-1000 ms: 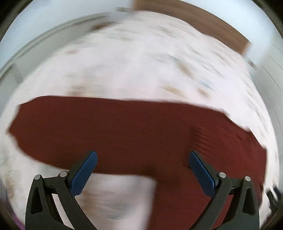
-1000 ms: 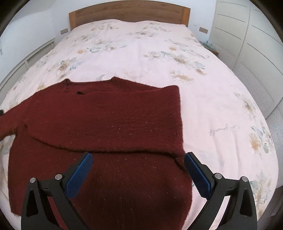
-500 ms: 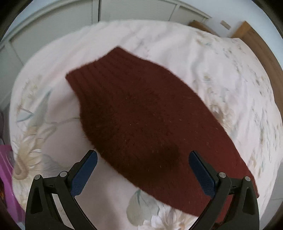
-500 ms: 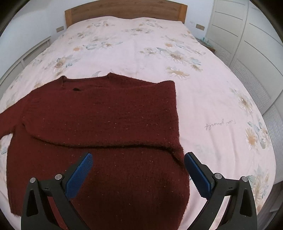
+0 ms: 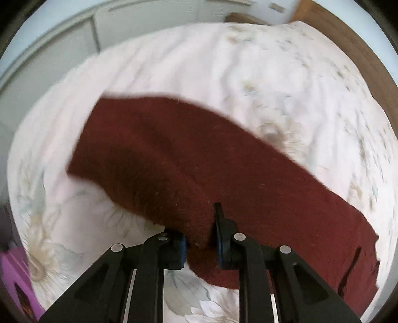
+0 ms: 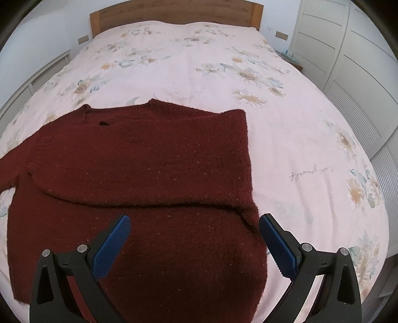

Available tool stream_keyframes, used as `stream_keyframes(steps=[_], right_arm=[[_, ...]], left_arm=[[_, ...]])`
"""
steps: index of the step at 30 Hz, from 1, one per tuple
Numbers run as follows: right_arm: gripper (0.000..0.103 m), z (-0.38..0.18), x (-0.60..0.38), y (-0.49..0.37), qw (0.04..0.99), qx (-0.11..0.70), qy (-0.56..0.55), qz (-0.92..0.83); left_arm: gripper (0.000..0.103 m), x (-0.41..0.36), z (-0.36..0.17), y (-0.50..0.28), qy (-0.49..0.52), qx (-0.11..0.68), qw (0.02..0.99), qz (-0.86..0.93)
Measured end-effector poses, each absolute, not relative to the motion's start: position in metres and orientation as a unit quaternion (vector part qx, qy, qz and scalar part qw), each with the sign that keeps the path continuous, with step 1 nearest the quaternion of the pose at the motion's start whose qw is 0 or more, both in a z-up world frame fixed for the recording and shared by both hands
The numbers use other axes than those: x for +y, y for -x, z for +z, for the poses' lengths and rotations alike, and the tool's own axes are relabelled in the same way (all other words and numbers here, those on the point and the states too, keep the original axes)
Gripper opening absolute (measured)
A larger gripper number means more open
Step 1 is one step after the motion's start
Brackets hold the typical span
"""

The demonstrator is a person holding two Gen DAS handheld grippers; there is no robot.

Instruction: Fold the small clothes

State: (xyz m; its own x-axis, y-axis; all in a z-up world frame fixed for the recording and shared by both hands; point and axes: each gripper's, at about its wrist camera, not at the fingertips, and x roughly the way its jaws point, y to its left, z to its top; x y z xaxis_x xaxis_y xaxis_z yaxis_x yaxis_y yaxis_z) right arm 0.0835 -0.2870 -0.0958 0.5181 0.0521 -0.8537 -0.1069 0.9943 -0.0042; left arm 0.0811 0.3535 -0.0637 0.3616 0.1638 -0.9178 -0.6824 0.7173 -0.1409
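Note:
A dark red knit sweater (image 6: 149,159) lies flat on the flowered bedspread (image 6: 186,62), its right sleeve folded across the chest. In the left wrist view the other sleeve (image 5: 174,154) stretches from the cuff at upper left toward the body at right. My left gripper (image 5: 200,236) is closing on this sleeve, and a raised fold of the knit is pinched between its blue pads. My right gripper (image 6: 194,221) stands open just above the sweater's lower body, with nothing between its fingers.
A wooden headboard (image 6: 174,12) is at the far end of the bed and white wardrobe doors (image 6: 348,49) run along the right. A purple object (image 5: 15,278) sits beside the bed at the lower left of the left wrist view.
The left gripper swung along the sleeve, came down and went from wide open to pinched on the sleeve fabric. The right gripper stayed where it was, still open.

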Motion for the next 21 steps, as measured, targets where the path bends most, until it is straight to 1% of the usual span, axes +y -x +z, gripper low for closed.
stream_keyframes(steps=[4, 11, 21], right_arm=[[0.103, -0.092, -0.291, -0.088, 0.873, 0.485, 0.030, 0.042], [0.103, -0.082, -0.296, -0.098, 0.870, 0.491, 0.033, 0.036], [0.103, -0.065, -0.315, -0.101, 0.876, 0.480, 0.023, 0.033]], left_arm=[[0.014, 0.316, -0.030, -0.092, 0.222, 0.489, 0.811, 0.231], [0.014, 0.210, 0.010, -0.117, 0.167, 0.491, 0.847, 0.120], [0.013, 0.038, 0.017, -0.187, 0.108, 0.495, 0.861, -0.052]])
